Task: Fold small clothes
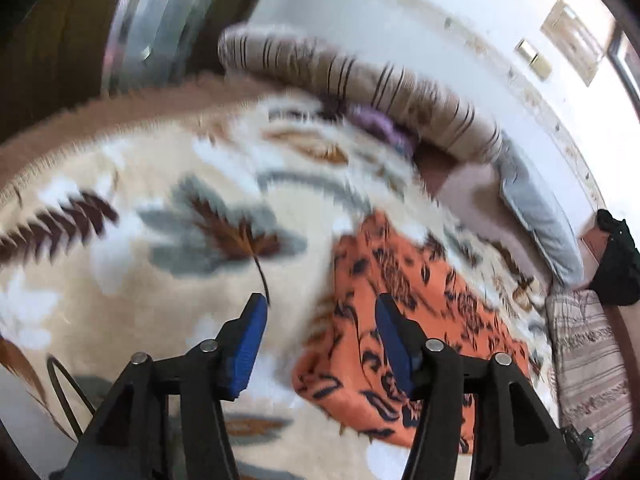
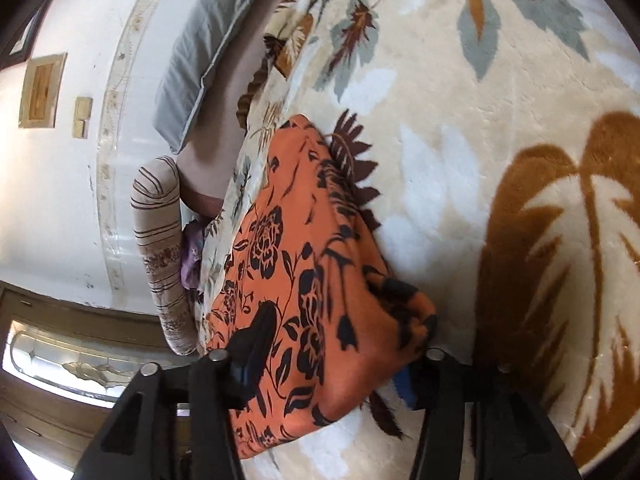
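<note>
An orange garment with a black flower print (image 1: 404, 328) lies folded on a cream leaf-patterned blanket (image 1: 160, 184). My left gripper (image 1: 320, 320) is open and empty, just above the blanket at the garment's left edge; its right finger is over the cloth. The left wrist view is blurred. In the right wrist view the garment (image 2: 304, 264) fills the middle. My right gripper (image 2: 332, 364) straddles the garment's near corner with its jaws apart; the cloth bulges between them and hides the right finger. I cannot tell whether it grips the cloth.
A striped bolster (image 1: 360, 80) and a grey pillow (image 1: 536, 216) lie along the white wall. A purple cloth (image 1: 380, 128) sits by the bolster. A black object (image 1: 618, 256) is at the right. A glazed wooden door (image 2: 60, 360) stands beyond the bed.
</note>
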The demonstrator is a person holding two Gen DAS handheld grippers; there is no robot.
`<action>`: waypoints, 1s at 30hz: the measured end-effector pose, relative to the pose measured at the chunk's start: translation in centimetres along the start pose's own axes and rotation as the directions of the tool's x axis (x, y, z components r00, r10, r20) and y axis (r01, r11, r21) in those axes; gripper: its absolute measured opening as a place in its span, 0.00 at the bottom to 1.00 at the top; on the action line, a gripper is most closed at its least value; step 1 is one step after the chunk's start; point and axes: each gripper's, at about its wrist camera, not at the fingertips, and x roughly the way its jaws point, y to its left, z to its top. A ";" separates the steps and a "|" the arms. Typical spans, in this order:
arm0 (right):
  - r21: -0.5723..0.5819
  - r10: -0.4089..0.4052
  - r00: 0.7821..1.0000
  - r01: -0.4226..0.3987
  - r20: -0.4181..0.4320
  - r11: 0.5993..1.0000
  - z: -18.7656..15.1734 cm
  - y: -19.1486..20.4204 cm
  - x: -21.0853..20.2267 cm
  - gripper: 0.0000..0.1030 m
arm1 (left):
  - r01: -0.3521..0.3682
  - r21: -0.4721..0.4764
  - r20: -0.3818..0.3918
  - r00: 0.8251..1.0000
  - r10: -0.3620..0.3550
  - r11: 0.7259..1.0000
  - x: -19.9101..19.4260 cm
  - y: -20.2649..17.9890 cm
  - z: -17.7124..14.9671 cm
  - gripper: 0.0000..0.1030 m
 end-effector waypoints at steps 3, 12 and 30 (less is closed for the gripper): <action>-0.006 -0.001 1.000 0.001 0.025 1.000 0.0 0.1 -0.1 0.55 | 0.033 0.063 -0.011 0.999 -0.032 0.997 0.5 -1.7 0.2 0.56; -0.028 -0.079 0.982 0.085 0.171 0.996 1.2 0.6 -2.7 0.57 | -0.128 0.285 -0.241 0.950 0.201 0.950 9.0 -3.9 -3.6 0.76; -0.344 -0.190 0.979 0.202 0.068 0.917 -1.0 4.9 -0.8 0.37 | -0.171 0.356 -0.180 0.952 0.247 0.919 10.0 -5.1 -4.2 0.92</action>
